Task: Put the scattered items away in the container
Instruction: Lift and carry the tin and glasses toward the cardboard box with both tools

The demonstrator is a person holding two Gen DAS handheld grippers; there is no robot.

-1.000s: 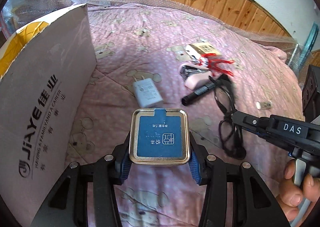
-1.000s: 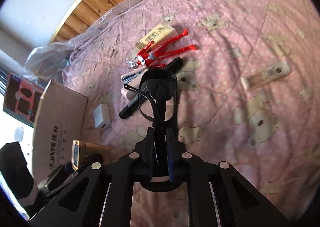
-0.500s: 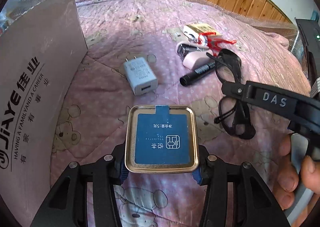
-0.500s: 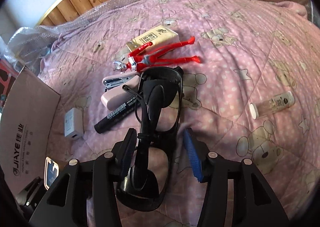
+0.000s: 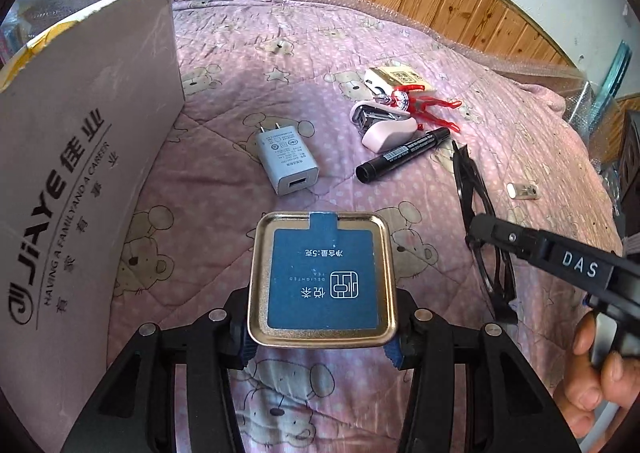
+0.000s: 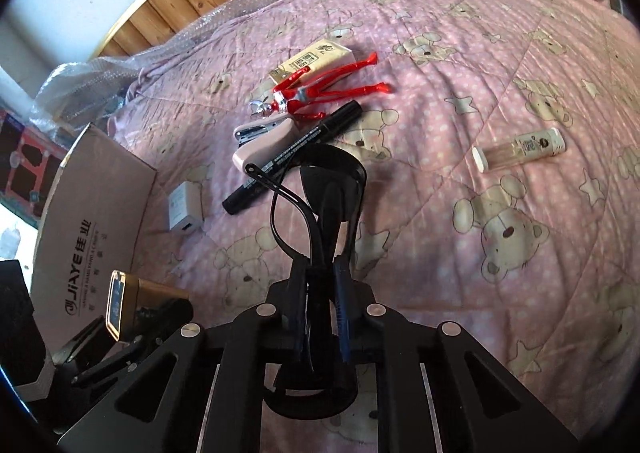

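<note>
The left gripper [image 5: 322, 337] pinches a square gold-rimmed tin with a blue label [image 5: 323, 279] above the pink bear-print quilt [image 5: 224, 101], beside the grey cardboard box [image 5: 80, 157]. The right gripper [image 6: 322, 285] is clamped on black-framed glasses [image 6: 328, 189] over the quilt's middle, near a black marker pen [image 6: 296, 157].

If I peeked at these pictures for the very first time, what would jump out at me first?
Probably the gold tin with the blue label, pinched in the left gripper right up front, and the black glasses squeezed in the right gripper. Next, the bright red toy figure lying on the pink teddy-bear quilt beside a black marker, with the big cardboard box standing at the left.
</note>
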